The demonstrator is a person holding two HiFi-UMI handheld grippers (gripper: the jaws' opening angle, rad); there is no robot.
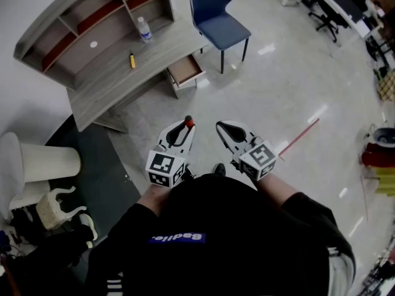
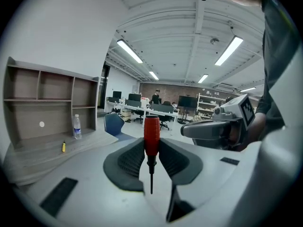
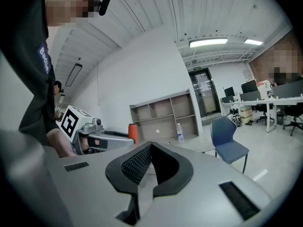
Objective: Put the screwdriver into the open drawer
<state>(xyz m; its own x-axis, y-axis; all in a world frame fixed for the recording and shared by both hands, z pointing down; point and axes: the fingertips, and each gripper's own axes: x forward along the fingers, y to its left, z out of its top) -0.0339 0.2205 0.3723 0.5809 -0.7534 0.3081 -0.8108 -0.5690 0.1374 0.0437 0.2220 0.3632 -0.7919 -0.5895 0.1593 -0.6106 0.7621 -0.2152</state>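
Office floor; desk [image 1: 117,82] and open drawer [image 1: 185,70] sit well ahead of the 2 grippers. Left gripper [image 1: 186,128] pinches screwdriver [image 2: 151,135] by its red handle; right gripper [image 3: 148,149] pressed together, empty. Approach first, release low inside drawer.

Red-handled screwdriver [image 2: 151,134] is held; drawer [image 1: 185,70] stands open.

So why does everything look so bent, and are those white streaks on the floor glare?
Head view: a wide lens bows the desk, and yes, the glossy floor shows glare streaks. Left gripper view: fisheye, dark corners, curved ceiling lamps, yet the screwdriver is sharp. Right gripper view: same bending, plus mosaic patches added afterwards.
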